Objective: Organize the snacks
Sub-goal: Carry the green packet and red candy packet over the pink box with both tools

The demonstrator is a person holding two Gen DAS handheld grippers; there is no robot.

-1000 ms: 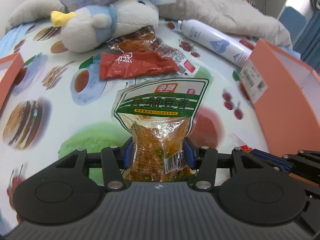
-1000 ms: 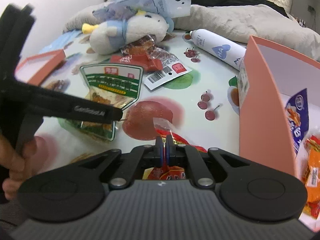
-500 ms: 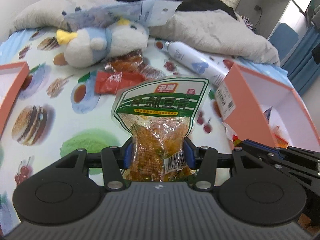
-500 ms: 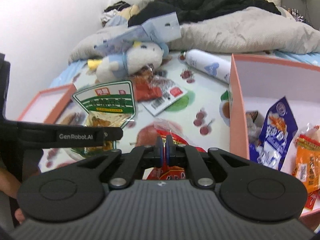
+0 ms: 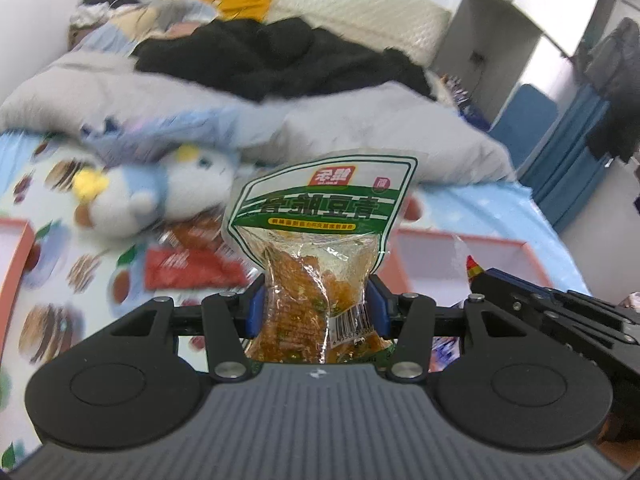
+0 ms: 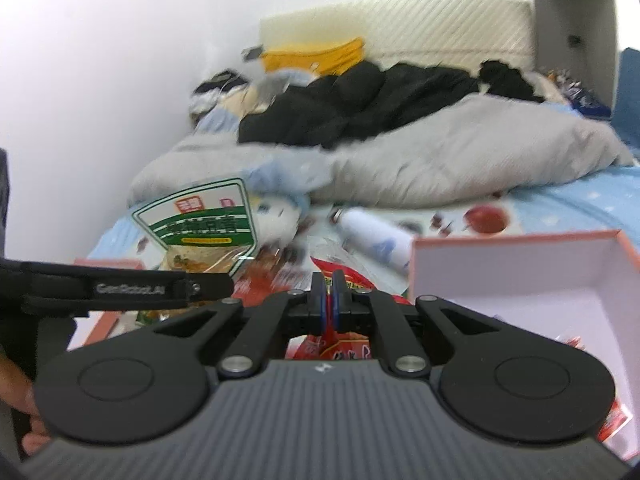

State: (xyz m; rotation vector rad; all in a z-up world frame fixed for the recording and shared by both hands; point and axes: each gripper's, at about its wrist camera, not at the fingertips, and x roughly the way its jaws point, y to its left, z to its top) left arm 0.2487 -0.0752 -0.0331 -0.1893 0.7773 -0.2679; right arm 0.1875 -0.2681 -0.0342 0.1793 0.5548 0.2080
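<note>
My left gripper (image 5: 316,304) is shut on a green-and-clear snack bag (image 5: 320,236) of orange pieces, held upright above the bed. The same bag (image 6: 200,224) shows at the left of the right wrist view, with the left gripper's arm crossing below it. My right gripper (image 6: 327,296) is shut on a red snack packet (image 6: 340,344) that hangs between and under its pads. A pink open box (image 6: 520,280) with white inside sits to the right, also seen as the box (image 5: 460,256) behind the green bag. More red packets (image 5: 188,268) lie on the printed sheet.
A plush penguin (image 5: 140,196), a white spray bottle (image 6: 376,236) and a grey duvet (image 6: 440,152) with black clothes lie farther back. A second pink box edge (image 5: 20,252) is at the far left. A hand (image 6: 16,392) grips the left tool.
Both grippers have risen with their snacks still held, and the views tilted up to show the duvet, headboard and wall. The pink box now lies lower and closer.
</note>
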